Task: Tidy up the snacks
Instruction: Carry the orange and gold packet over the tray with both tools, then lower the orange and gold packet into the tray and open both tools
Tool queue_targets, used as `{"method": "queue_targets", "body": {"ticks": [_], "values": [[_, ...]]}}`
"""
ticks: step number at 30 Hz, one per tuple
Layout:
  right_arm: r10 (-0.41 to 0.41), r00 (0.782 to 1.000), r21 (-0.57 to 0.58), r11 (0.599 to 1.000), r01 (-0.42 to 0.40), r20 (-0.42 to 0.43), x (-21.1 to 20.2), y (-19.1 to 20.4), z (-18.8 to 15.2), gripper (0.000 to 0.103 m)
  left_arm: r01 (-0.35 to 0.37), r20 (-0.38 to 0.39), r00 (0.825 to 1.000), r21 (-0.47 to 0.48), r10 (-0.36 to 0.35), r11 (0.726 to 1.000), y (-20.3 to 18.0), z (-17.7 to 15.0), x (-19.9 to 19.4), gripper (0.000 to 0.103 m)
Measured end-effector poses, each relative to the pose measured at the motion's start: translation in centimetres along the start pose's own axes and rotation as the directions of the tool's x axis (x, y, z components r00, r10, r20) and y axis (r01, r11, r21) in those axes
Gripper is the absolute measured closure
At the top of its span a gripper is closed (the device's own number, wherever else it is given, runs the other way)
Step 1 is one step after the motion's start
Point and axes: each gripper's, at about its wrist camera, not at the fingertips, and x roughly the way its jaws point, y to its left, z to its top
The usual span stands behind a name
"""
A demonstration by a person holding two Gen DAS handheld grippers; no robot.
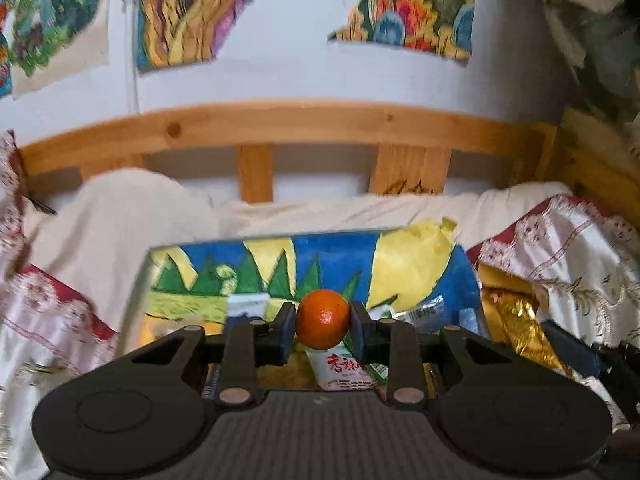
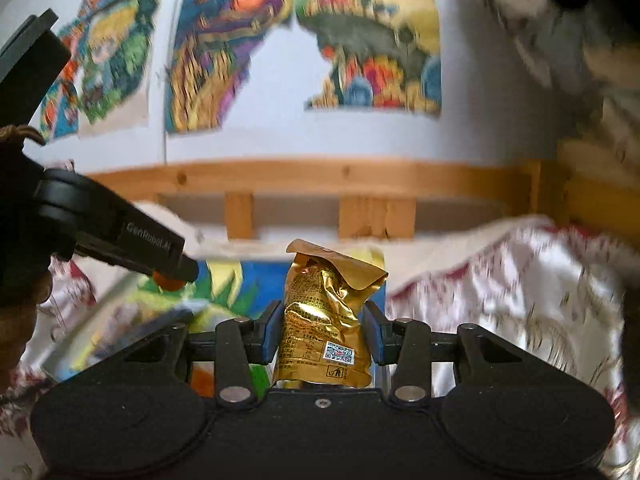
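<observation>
My left gripper (image 1: 322, 326) is shut on a small orange tangerine (image 1: 322, 319) and holds it above a board with a blue, yellow and green painting (image 1: 336, 256). White snack packets (image 1: 344, 368) lie on the board below it. My right gripper (image 2: 322, 328) is shut on a gold foil snack bag (image 2: 326, 316), held upright. The left gripper (image 2: 120, 240) also shows at the left of the right wrist view, with the tangerine (image 2: 168, 282) in its tip. The gold bag shows at the right in the left wrist view (image 1: 516, 312).
The board lies on a bed with cream sheets (image 1: 120, 216) and a red and white patterned cover (image 2: 520, 292). A wooden bed rail (image 1: 280, 124) runs behind it. Colourful pictures (image 1: 192, 12) hang on the white wall.
</observation>
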Motion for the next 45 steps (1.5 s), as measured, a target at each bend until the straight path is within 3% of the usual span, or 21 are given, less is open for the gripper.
{"method": "queue_targets", "body": {"ticks": [8, 21, 24, 28, 33, 45], "values": [[0.015, 0.997, 0.025, 1.000, -0.013, -0.080, 3.3, -0.5, -1.9, 0.059, 0.001, -0.086, 0.996, -0.012, -0.002, 1.000, -0.4, -1.3, 4.6, 0.072], [0.019, 0.989, 0.045, 0.999, -0.012, -0.148, 5.8, -0.5, -2.8, 0.052, 0.000, -0.102, 0.995, 0.054, 0.006, 0.999, -0.9, -2.3, 6.2, 0.069], [0.023, 0.989, 0.046, 0.999, -0.016, -0.146, 5.7, -0.6, -2.8, 0.052, -0.014, -0.092, 0.996, 0.054, 0.019, 0.998, -1.0, -2.3, 5.9, 0.054], [0.024, 0.989, 0.044, 0.999, -0.018, -0.143, 5.5, -0.6, -2.7, 0.047, -0.028, -0.072, 0.997, 0.029, 0.030, 0.999, -0.8, -2.0, 5.3, 0.044], [0.016, 0.994, 0.052, 0.999, -0.010, -0.108, 4.5, -0.8, -2.0, 0.033, -0.047, -0.013, 0.999, -0.012, 0.047, 0.999, -0.1, -1.6, 3.5, 0.026], [-0.002, 0.999, 0.073, 0.997, 0.005, -0.044, -0.5, -0.6, 0.8, 0.006, -0.161, 0.081, 0.983, -0.077, 0.167, 0.984, 3.3, -2.6, -4.1, 0.005]]}}
